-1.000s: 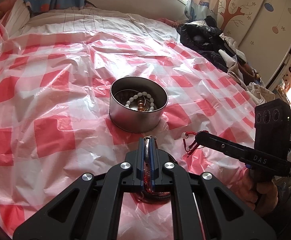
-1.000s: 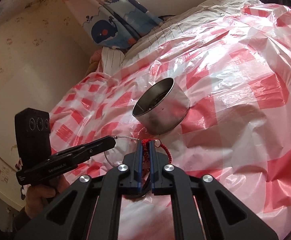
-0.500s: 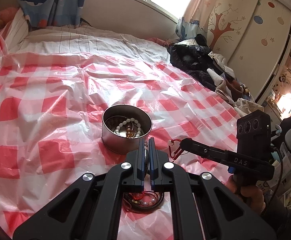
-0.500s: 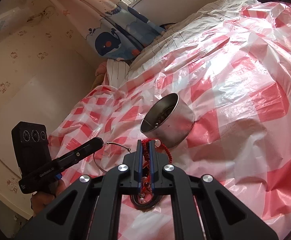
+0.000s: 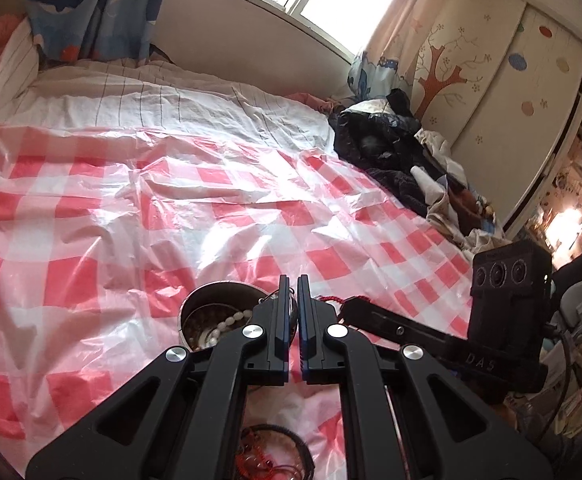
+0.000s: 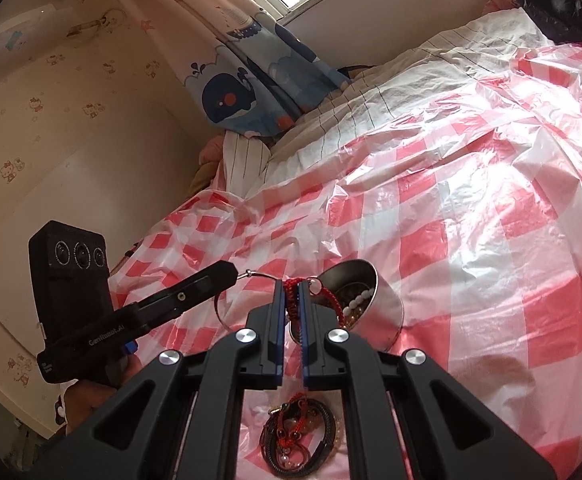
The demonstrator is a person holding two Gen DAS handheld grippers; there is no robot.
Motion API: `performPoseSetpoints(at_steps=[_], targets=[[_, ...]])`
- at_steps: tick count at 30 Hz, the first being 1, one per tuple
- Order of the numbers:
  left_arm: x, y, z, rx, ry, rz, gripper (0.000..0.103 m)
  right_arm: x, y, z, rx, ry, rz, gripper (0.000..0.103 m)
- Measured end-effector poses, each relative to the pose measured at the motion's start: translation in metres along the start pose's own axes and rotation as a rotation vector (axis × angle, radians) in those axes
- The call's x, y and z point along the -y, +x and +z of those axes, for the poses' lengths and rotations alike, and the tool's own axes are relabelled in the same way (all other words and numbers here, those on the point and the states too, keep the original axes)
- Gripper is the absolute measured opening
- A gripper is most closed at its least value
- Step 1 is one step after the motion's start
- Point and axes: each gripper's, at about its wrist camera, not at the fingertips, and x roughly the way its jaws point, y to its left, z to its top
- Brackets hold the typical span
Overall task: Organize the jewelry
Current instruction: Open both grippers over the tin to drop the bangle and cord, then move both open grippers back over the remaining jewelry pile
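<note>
Both bracelets lifted: thin silver hoop (image 6: 227,308), red braided cord (image 6: 291,286), possibly beaded.

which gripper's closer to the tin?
Right. The right gripper, holding a red cord bracelet, sits beside the tin rim; the left gripper, pinching a wire hoop, is farther off.

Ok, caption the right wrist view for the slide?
Right gripper pinching a red cord bracelet above the jewelry tin, left gripper holding a thin wire bangle.
</note>
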Motion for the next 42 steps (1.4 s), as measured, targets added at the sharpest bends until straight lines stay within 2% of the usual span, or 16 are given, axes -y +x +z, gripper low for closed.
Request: performPoseSetpoints(at_steps=[2,4,5,7,9,10,13,15,17,20,22,25,29,32,36,42], targets=[[-0.014,0.02,0.003,-0.03,-0.059,0.021,0.003,0.0,0.011,0.007,-0.014,-0.018,-0.008,0.007],[-0.033,0.053,-0.003,-0.156,-0.092,0.116,0.003,-0.001,0.03,0.009,-0.048,-0.054,-0.045,0.007],[-0.038,0.06,-0.005,-0.182,-0.086,0.18,0.004,0.0,0.043,0.009,-0.086,-0.067,-0.067,0.008],[-0.046,0.06,-0.012,-0.196,-0.084,0.233,0.004,0.005,0.062,0.005,-0.142,-0.075,-0.101,0.01],[-0.048,0.048,-0.017,-0.181,-0.069,0.269,0.005,0.009,0.065,0.001,-0.147,-0.066,-0.124,0.029],[-0.048,0.043,-0.019,-0.178,-0.063,0.278,0.006,0.01,0.063,-0.001,-0.141,-0.059,-0.125,0.03],[-0.049,0.029,-0.024,-0.169,-0.068,0.283,0.008,0.011,0.051,-0.002,-0.12,-0.064,-0.147,0.03],[-0.047,0.018,-0.03,-0.159,-0.07,0.284,0.013,0.012,0.041,-0.004,-0.095,-0.053,-0.16,0.031],[-0.045,0.007,-0.038,-0.153,-0.057,0.289,0.023,0.014,0.032,-0.007,-0.084,-0.054,-0.196,0.035],[-0.04,-0.009,-0.054,-0.163,-0.046,0.289,0.026,0.024,0.018,-0.017,-0.081,-0.01,-0.215,0.036],[-0.037,-0.017,-0.065,-0.173,-0.039,0.282,0.026,0.029,0.004,-0.03,-0.075,0.019,-0.225,0.037],[-0.027,-0.027,-0.083,-0.186,-0.009,0.284,0.027,0.023,-0.012,-0.055,-0.093,-0.007,-0.253,0.038],[-0.014,-0.042,-0.108,-0.183,0.026,0.302,0.034,0.013,-0.027,-0.087,-0.112,-0.022,-0.26,0.044],[-0.014,-0.048,-0.122,-0.185,0.022,0.32,0.035,0.012,-0.027,-0.105,-0.133,-0.017,-0.261,0.044],[-0.016,-0.041,-0.125,-0.183,0.026,0.336,0.036,0.006,-0.016,-0.117,-0.156,-0.036,-0.255,0.045],[-0.009,-0.033,-0.119,-0.174,0.058,0.335,0.037,-0.001,-0.011,-0.12,-0.127,-0.051,-0.243,0.045]])
